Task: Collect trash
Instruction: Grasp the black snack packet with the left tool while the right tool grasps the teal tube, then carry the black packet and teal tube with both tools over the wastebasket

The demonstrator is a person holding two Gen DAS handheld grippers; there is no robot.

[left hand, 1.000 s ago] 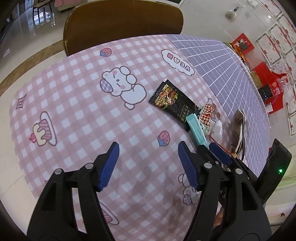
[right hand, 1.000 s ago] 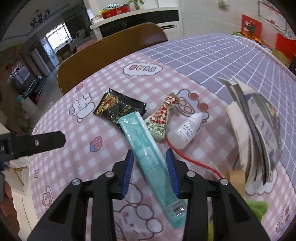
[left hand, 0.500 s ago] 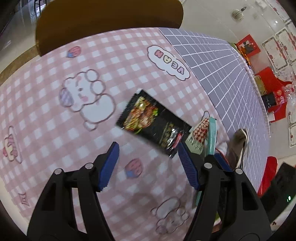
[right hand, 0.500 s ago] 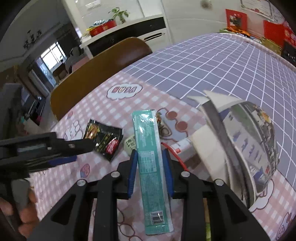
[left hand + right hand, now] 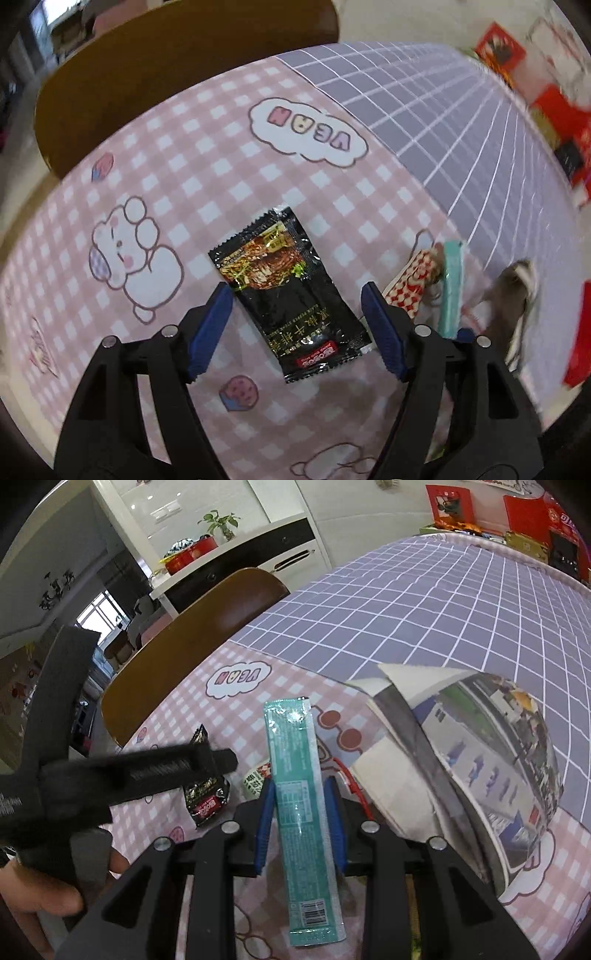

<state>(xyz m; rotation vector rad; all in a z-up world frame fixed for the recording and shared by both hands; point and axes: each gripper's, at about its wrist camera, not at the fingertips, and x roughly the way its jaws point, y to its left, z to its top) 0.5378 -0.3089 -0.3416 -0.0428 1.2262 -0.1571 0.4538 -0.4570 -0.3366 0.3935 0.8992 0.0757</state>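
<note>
The left gripper (image 5: pixel 297 314) hangs over the pink checked tablecloth (image 5: pixel 177 192) with its blue jaws spread wide, nothing between the pads; the black snack wrapper (image 5: pixel 288 291) lies flat on the cloth in the gap between them, long axis running from its serrated far-left end toward the near right, the red label at the near end; to its right lies a red-and-white checked wrapper (image 5: pixel 413 284), and just beside that the teal sachet (image 5: pixel 452 288) shows edge-on, raised above the cloth.

In the right wrist view the left gripper crosses the left side as a dark blurred bar, the black snack wrapper (image 5: pixel 207 797) partly hidden beneath it; the right gripper (image 5: pixel 300 812) has its jaws drawn narrow and clamped on the long edges of the teal sachet (image 5: pixel 299 771), which is held off the table; the sachet's long axis runs along the fingers, sealed end pointing away toward the purple grid cloth (image 5: pixel 424 609), barcode end toward the camera; to the right a magazine (image 5: pixel 491 764) lies curled on the table; whether anything sits inside its curl cannot be told; a wooden chair (image 5: pixel 207 624) stands at the far edge.
</note>
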